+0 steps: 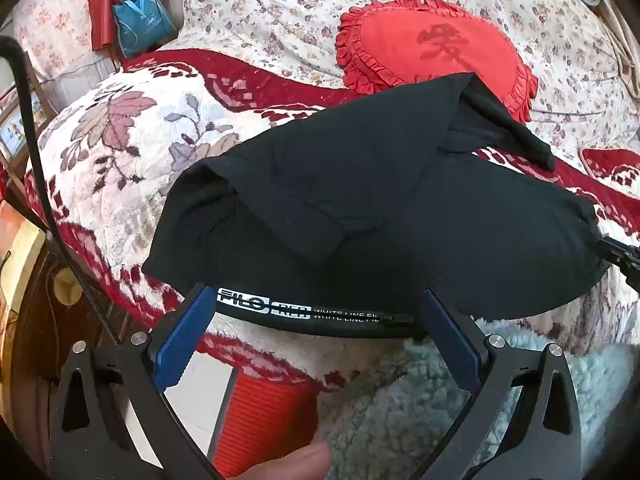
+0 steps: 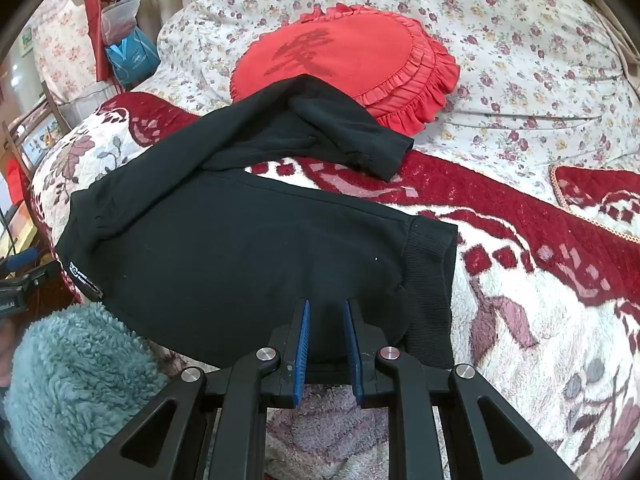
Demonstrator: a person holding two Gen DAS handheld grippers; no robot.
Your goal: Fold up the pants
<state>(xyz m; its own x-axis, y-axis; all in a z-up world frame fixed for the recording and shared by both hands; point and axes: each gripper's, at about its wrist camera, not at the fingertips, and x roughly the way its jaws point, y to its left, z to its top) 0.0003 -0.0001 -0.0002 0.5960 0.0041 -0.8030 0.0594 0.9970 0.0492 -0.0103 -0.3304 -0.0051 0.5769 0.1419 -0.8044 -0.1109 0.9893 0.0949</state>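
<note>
The black pants (image 1: 380,208) lie partly folded across the red-and-white floral blanket (image 1: 120,168), filling the middle of the left wrist view, with one leg end trailing toward 1 o'clock onto the red frilled cushion (image 1: 432,44). The left gripper (image 1: 316,304) sits at 6 o'clock with its blue pads spread wide apart, one either side of the waistband label (image 1: 280,306); the fingers seem to reach the near hem without clamping it.

In the right wrist view the pants (image 2: 248,248) spread from 9 o'clock to the centre, the ribbed cuff (image 2: 432,280) at 3 o'clock of the fabric. The right gripper (image 2: 326,312) is at 6 o'clock, its blue pads narrowly apart with the near edge of the pants between them; whether they pinch the cloth I cannot tell. A pale teal fleece (image 2: 80,376) lies at 8 o'clock.
</note>
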